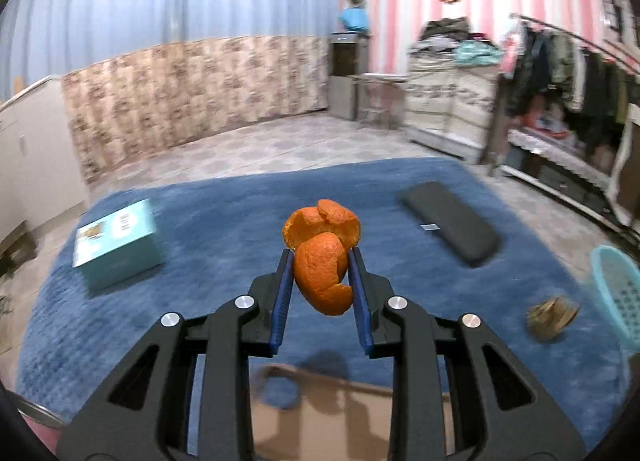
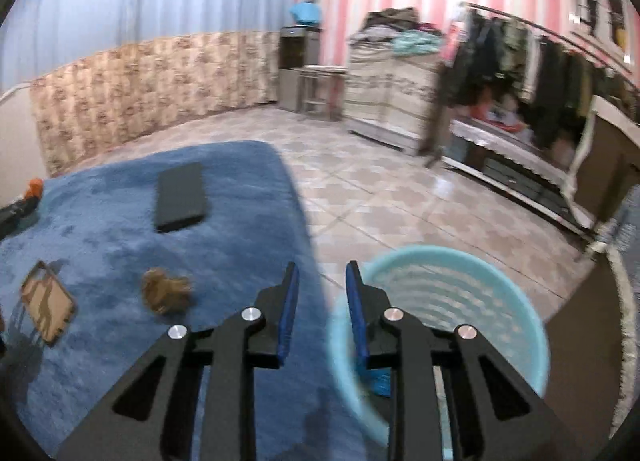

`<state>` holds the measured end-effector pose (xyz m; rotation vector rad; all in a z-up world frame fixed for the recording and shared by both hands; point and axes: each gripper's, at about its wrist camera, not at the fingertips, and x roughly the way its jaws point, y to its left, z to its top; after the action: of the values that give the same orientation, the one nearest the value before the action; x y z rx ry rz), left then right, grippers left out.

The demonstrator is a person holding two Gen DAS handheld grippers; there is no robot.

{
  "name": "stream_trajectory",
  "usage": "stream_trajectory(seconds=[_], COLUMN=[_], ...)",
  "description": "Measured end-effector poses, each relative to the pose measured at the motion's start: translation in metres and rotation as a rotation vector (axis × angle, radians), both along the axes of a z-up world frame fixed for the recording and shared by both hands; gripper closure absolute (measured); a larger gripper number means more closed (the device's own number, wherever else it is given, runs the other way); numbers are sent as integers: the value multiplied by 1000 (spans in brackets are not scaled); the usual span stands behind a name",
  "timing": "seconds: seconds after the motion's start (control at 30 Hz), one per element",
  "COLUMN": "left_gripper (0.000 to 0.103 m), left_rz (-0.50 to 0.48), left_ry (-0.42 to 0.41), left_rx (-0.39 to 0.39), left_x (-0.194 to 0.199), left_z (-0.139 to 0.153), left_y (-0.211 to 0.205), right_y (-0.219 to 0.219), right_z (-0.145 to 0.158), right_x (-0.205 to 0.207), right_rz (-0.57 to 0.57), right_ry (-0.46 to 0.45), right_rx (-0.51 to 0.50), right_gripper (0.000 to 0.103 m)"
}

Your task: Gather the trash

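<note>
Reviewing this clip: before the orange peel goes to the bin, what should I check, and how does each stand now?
1. Orange citrus peel clamped in the left hand-held gripper: ok.
2. Right hand-held gripper free of load: ok, nothing between its blue pads.
3. Light blue plastic bin upright with mouth open: ok.
4. Bin has room: ok, something blue at the bottom.
5. Trash left on the blue carpet: not ok, crumpled brown scrap remains.

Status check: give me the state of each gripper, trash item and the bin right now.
left gripper: shut on orange peel, lifted above the rug
right gripper: empty, jaws narrowly apart
basket: upright on the tiles, something blue inside
brown wad: lying loose on the blue rug
cardboard piece: flat on the rug
</note>
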<state>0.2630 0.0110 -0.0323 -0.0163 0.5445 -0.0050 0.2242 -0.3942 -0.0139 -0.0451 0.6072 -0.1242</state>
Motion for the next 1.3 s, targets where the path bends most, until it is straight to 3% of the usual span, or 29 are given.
stream_trajectory(seconds=[0.13, 0.37, 0.67, 0.9, 1.13, 1.3], left_gripper=[76, 76, 76, 76, 76, 76], left_rz=[-124, -207, -226, -305, -288, -207], left_ry=[10, 20, 144, 117, 86, 83], left_rx=[-4, 0, 22, 52, 60, 44], left_x=[-5, -14, -10, -25, -36, -37], left_z=[6, 7, -32, -37, -23, -14], left_y=[-50, -99, -115, -151, -139, -93], right_y=[-41, -89, -79, -82, -85, -52], right_z=[-1, -20, -28, -30, -31, -34], right_x=[-21, -31, -20, -18, -19, -6], right_rz=[-91, -168, -112, -112, -60, 14], right_ry=[-8, -2, -13, -15, -57, -36], right_rx=[17, 132, 154, 174, 257, 225], right_gripper=[78, 78, 78, 78, 78, 74])
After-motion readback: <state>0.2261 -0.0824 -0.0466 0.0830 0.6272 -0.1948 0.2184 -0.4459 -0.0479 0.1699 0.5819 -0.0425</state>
